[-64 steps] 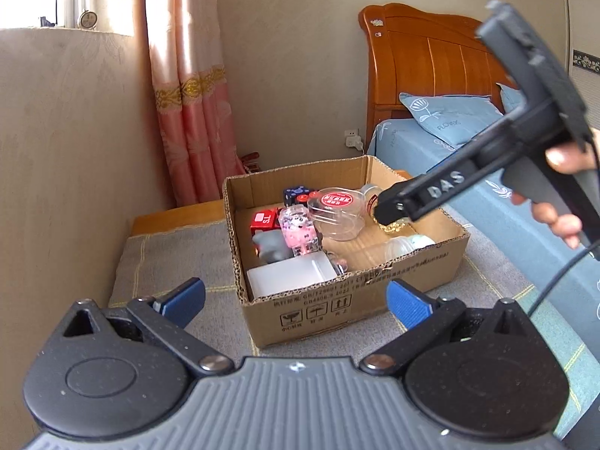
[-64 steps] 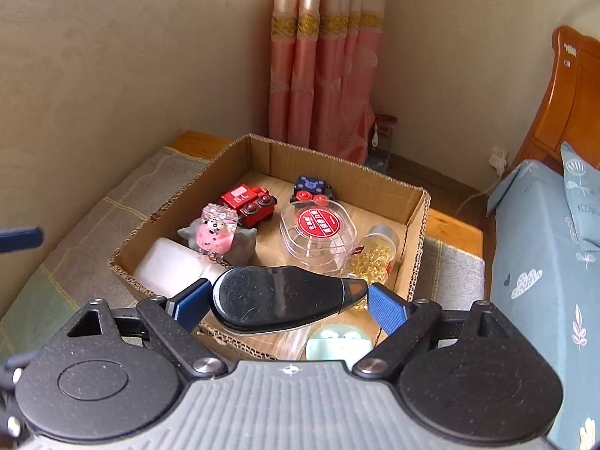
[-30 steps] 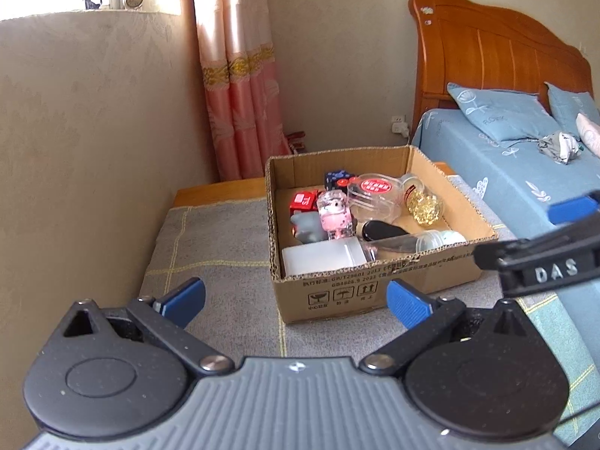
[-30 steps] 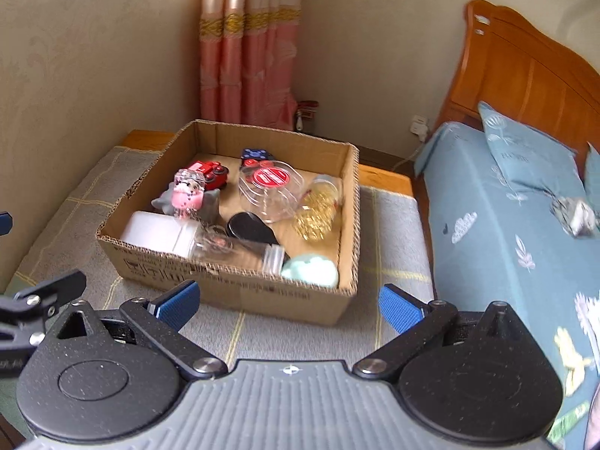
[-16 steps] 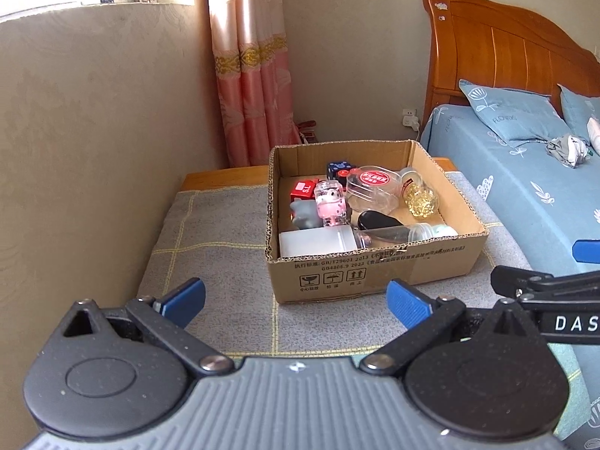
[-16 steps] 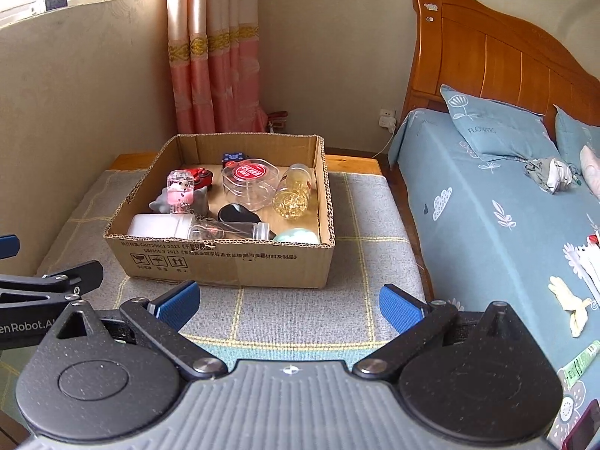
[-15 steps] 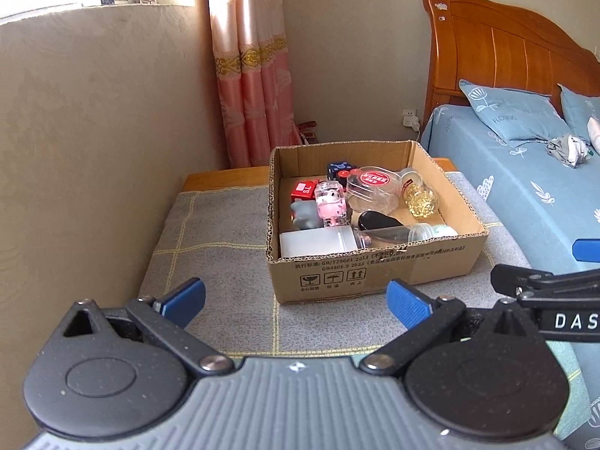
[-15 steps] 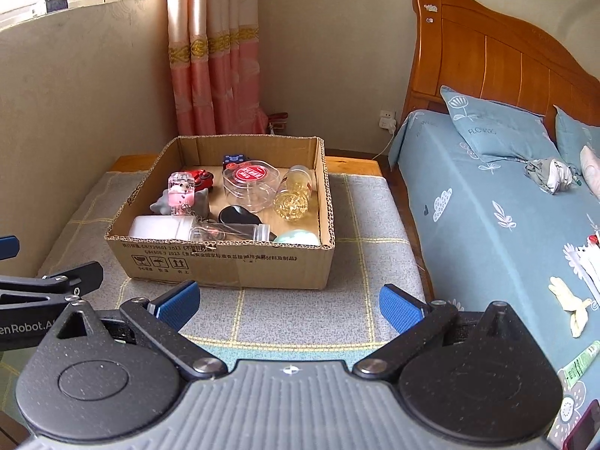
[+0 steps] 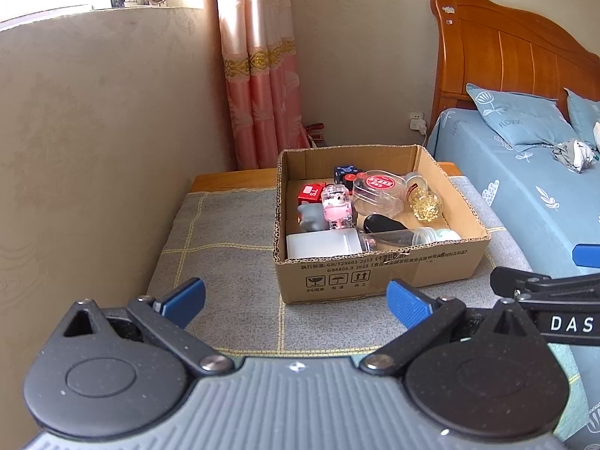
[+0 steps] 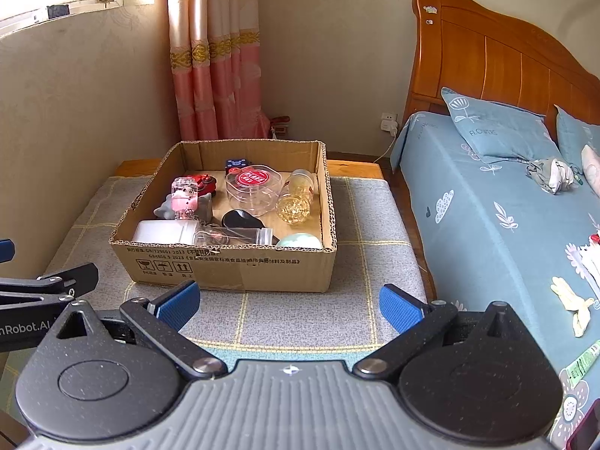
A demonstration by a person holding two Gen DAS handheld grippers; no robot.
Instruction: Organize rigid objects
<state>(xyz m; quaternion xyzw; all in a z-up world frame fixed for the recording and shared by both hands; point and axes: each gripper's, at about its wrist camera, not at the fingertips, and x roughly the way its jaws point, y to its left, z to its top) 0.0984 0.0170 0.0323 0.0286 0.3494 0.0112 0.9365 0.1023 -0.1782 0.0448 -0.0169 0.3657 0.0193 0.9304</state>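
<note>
A cardboard box stands on a grey checked mat. Inside lie a black oval object, a clear round container with a red lid, a jar of yellow beads, a pink figure bottle, a red toy train, a white container and a clear bottle. My left gripper is open and empty, in front of the box. My right gripper is open and empty, also in front of it.
The grey mat covers a low wooden platform against the wall on the left. A bed with blue sheets stands on the right. A pink curtain hangs behind the box.
The right gripper let go of the black oval object into the box and opened. Both grippers pulled back from the box; in the last half second almost nothing moved.
</note>
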